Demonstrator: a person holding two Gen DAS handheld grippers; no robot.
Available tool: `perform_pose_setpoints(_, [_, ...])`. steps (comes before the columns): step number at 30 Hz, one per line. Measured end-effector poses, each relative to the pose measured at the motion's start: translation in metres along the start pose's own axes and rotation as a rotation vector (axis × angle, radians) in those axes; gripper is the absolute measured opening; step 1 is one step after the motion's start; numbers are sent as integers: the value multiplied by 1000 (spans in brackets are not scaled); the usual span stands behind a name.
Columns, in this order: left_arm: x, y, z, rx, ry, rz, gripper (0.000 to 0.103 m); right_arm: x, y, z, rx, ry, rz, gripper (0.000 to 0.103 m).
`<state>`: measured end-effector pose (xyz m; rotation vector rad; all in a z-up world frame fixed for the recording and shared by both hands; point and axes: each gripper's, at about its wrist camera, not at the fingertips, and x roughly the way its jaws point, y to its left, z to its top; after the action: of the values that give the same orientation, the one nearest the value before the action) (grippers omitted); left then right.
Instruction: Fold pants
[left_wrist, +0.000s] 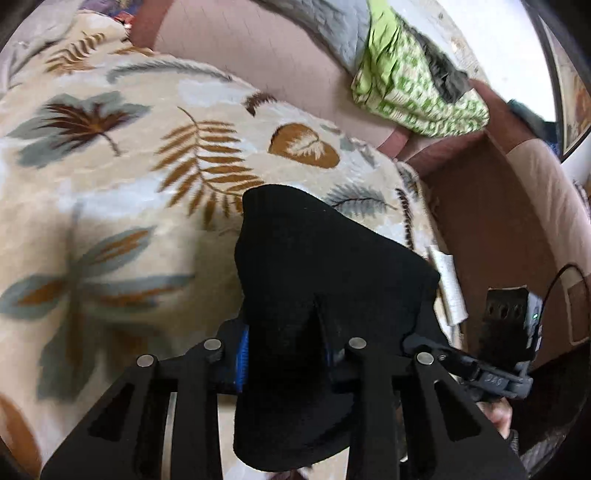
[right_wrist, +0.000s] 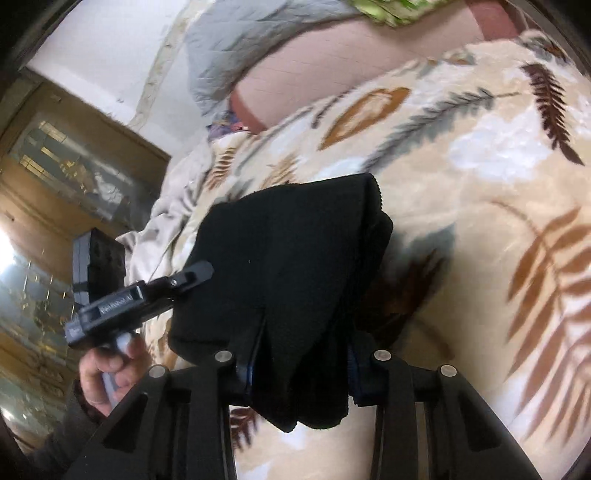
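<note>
Pants: black knit fabric pants (left_wrist: 317, 280), bunched, hung above the cream leaf-print fleece blanket (left_wrist: 122, 206).
Left gripper (left_wrist: 286, 354): clamped on the pants.
Right gripper (right_wrist: 299, 363): clamped on the pants.
Beyond blanket: green patterned cloth (left_wrist: 413, 81).

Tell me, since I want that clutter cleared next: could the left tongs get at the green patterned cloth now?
Probably not: the left tongs are shut on the black pants, and the green patterned cloth lies far across the leaf-print blanket.
</note>
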<state>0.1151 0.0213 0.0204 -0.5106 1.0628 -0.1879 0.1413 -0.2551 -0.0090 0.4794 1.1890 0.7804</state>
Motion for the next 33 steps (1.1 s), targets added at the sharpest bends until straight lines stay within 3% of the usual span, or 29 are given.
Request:
perform_pose_setpoints(2, [26,3,-1,1,37,36,30,16,-23,-1,35,54,-50,38])
perform_pose_setpoints(3, [37,5,-6,9,48,62,37,24,-36,-6,66,86,-51,42])
perform_pose_setpoints(5, [40,11,-9,0,28,39,44,21,-51,-11,108,41,33,42])
perform_pose_setpoints(9, [16,21,-4,-53,32,6,49,-2,-36,-17,101,12,-22,49])
perform_pose_setpoints(12, [-41,13,-14,9,-107,-4,51,-52,-4,-42,19,-148,-6,51])
perform_pose_setpoints(13, [-60,8,-24,52,-141,-3,51,-77,13,-60,-29,-236,16,58])
perform_pose_setpoints(14, [-69,2,-32,78,-156,9,51,-92,22,-72,-53,-288,33,63])
perform_pose_setpoints(16, [-85,-7,-56,136,-164,24,52,-124,41,-109,-89,-416,75,86])
perform_pose_setpoints(18, [-93,-13,-90,195,-175,54,58,-141,53,-141,-98,-489,85,91])
perform_pose_setpoints(20, [-89,-8,-118,193,-151,56,64,-143,68,-150,-105,-523,71,92])
perform_pose_setpoints(23, [-77,-6,-131,144,-65,136,64,-129,80,-149,-106,-499,-7,95])
perform_pose_setpoints(27, [-98,-39,-139,280,-167,222,67,-115,89,-145,-131,-430,-85,95])
perform_pose_setpoints(30, [-107,-54,-143,292,-206,274,88,-114,93,-150,-123,-466,-120,95])
perform_pose_setpoints(32, [-110,-60,-142,294,-226,314,95,-113,93,-153,-112,-482,-163,95])
perform_pose_setpoints(33, [-110,-63,-142,293,-236,333,103,-113,96,-154,-119,-489,-198,95])
